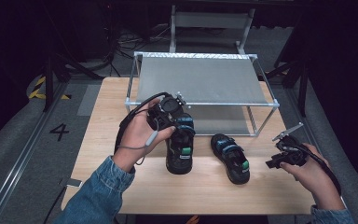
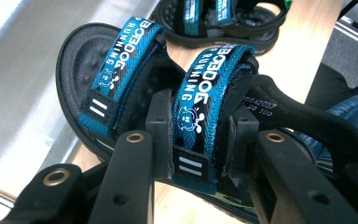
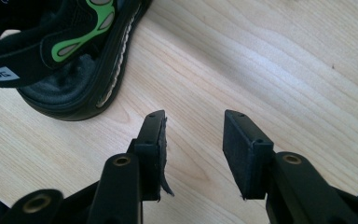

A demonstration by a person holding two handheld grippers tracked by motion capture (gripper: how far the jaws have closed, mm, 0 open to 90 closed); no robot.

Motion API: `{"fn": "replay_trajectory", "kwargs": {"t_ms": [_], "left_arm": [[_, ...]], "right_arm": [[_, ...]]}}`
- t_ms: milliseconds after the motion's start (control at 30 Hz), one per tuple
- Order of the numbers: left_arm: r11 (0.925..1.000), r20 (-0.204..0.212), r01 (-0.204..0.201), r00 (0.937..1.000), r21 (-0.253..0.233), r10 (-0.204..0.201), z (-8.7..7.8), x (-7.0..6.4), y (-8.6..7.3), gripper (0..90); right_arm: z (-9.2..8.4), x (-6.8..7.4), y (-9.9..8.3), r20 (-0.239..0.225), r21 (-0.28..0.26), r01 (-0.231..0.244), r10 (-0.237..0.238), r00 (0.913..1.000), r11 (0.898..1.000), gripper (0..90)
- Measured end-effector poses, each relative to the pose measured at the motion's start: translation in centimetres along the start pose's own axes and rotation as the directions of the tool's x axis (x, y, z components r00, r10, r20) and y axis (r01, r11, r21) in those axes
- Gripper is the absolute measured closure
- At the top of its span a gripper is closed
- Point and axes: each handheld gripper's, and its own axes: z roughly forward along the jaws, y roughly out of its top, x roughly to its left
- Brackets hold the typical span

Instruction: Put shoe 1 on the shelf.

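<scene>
The left gripper (image 2: 196, 135) clamps the near blue strap (image 2: 205, 93) of a black sandal (image 2: 74, 60); 1 more sandal (image 2: 223, 18) lies farther off.

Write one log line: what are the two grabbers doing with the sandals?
left gripper: shut on left sandal strap | right gripper: open over table | right sandal: on table

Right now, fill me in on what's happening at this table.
A person works two handheld tools over a wooden table. The left tool is clamped on the rear blue strap of one sandal, which hangs tilted, its toe near the table. The second sandal lies flat on the table to its right, untouched. The right tool is open with nothing between its pads, over bare wood beside that sandal. A metal rack stands behind.
</scene>
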Motion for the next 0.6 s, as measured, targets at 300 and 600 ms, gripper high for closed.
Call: {"fn": "replay_trajectory", "kwargs": {"t_ms": [300,600], "left_arm": [[0.9996,-0.013,-0.023,0.9996,-0.016,0.023,-1.8,0.0,1.4,69.3],[0.9987,-0.034,-0.043,0.9985,-0.025,0.042,-3.6,-0.5,3.1,69.3]], "right_arm": [[0.4,-0.1,-0.7,-0.007,0.007,-0.014,0.015,0.9999,1.0,60.3],[0.4,-0.3,-1.2,-0.012,0.016,-0.034,0.034,0.9993,0.999,61.0]]}}
